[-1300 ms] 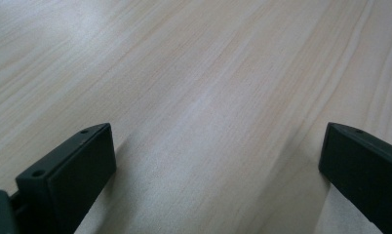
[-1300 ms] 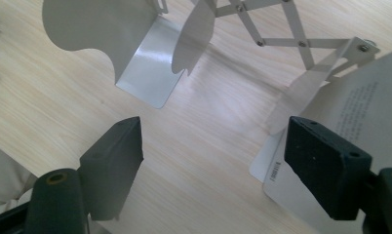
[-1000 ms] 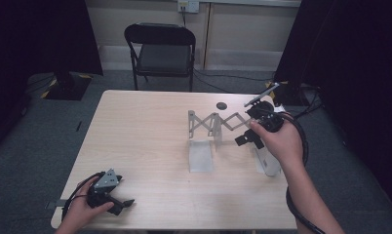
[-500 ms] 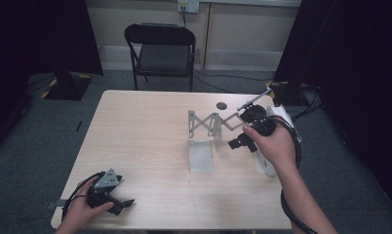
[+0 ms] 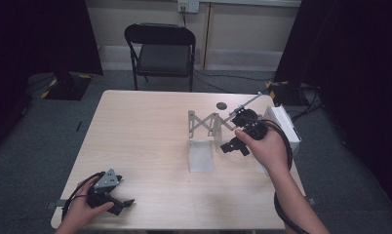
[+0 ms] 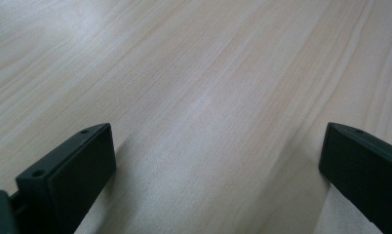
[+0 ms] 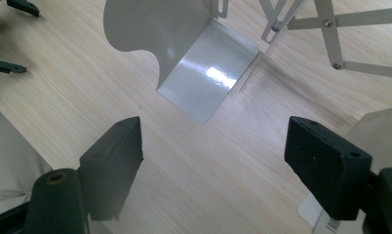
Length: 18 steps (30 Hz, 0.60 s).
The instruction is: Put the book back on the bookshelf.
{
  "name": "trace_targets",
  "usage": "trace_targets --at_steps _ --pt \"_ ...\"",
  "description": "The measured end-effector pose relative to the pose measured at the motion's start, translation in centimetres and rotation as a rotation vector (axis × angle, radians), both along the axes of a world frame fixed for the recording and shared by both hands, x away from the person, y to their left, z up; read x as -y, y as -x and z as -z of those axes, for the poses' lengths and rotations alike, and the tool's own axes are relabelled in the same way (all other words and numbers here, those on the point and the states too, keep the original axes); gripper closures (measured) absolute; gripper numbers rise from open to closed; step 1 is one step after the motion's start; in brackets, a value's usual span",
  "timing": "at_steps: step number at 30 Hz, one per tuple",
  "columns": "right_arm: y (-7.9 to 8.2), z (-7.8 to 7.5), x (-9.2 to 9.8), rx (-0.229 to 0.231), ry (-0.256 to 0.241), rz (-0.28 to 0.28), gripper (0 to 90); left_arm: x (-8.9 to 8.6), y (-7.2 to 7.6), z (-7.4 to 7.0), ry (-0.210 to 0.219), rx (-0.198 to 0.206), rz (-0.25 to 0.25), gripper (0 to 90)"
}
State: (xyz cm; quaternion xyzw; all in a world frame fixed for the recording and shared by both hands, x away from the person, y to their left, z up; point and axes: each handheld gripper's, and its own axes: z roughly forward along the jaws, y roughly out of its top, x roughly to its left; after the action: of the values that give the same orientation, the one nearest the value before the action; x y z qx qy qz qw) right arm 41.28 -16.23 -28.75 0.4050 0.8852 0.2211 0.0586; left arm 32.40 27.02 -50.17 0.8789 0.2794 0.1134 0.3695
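A metal folding rack stands at the table's middle right: a scissor lattice (image 5: 208,123) joins an upright plate with a shiny foot (image 5: 201,157) to a second plate under my right hand. My right gripper (image 5: 233,147) hovers open just right of that foot, jaws pointing down and left. In the right gripper view the open right gripper (image 7: 216,134) frames bare wood, with the shiny foot (image 7: 208,78) ahead and the lattice (image 7: 330,29) at upper right. My left gripper (image 5: 125,206) rests open at the table's near left corner. In its own view the left gripper (image 6: 217,132) holds nothing.
A white box (image 5: 284,127) sits at the table's right edge (image 5: 295,170), and a small black disc (image 5: 221,105) lies behind the rack. A black folding chair (image 5: 160,48) stands beyond the far edge. The right gripper's cable (image 5: 281,161) loops around the forearm.
My right gripper has moved left and toward the near side, from the rack's right end to just beside the shiny foot. The left gripper has stayed put.
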Motion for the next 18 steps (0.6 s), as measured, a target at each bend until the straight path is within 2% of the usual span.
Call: trace_targets --at_steps 18 --pt "0.4 2.3 -2.5 -0.023 -0.028 -0.072 21.4 0.0 0.0 0.0 0.002 0.003 -0.002 0.0"
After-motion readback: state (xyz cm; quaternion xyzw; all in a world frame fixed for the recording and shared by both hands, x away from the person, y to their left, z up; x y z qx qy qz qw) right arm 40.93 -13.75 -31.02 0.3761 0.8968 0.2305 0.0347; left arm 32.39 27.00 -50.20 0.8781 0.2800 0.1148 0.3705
